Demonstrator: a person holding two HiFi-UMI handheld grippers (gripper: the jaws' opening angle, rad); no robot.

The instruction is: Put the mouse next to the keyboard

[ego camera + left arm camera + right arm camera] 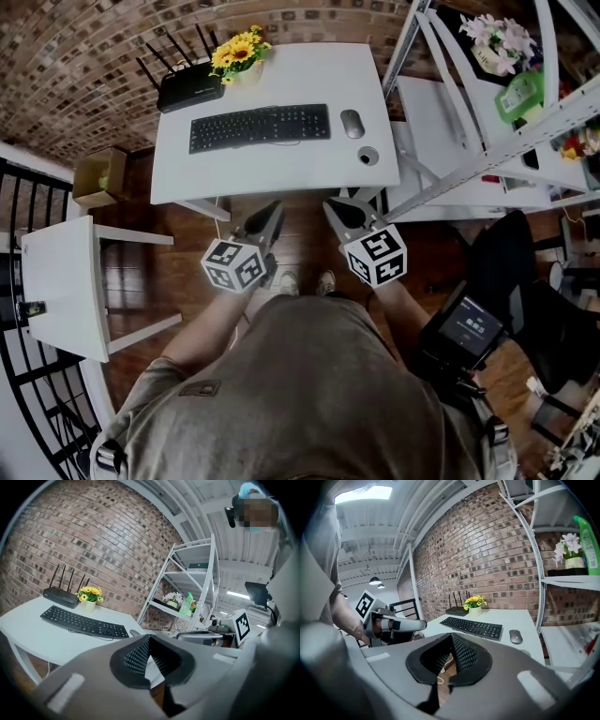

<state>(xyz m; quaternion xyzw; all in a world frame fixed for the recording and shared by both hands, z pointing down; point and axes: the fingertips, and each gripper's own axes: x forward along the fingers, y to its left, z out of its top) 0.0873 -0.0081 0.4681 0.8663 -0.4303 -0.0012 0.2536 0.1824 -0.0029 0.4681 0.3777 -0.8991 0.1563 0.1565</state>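
Observation:
A black keyboard (260,127) lies across the middle of the white desk (281,169). A grey mouse (352,123) rests just to the right of it, a small gap apart. Both show in the left gripper view, keyboard (84,623) and mouse (135,633), and in the right gripper view, keyboard (473,627) and mouse (515,636). My left gripper (267,220) and right gripper (337,211) hang side by side in front of the desk's near edge, clear of it. Each is shut with nothing between its jaws: left gripper (150,637), right gripper (451,635).
A black router (189,91) and a pot of sunflowers (239,52) stand at the desk's back left. A round grommet (368,156) sits near its front right corner. A metal shelf rack (487,141) stands at the right, a small white side table (66,281) and a cardboard box (98,173) at the left.

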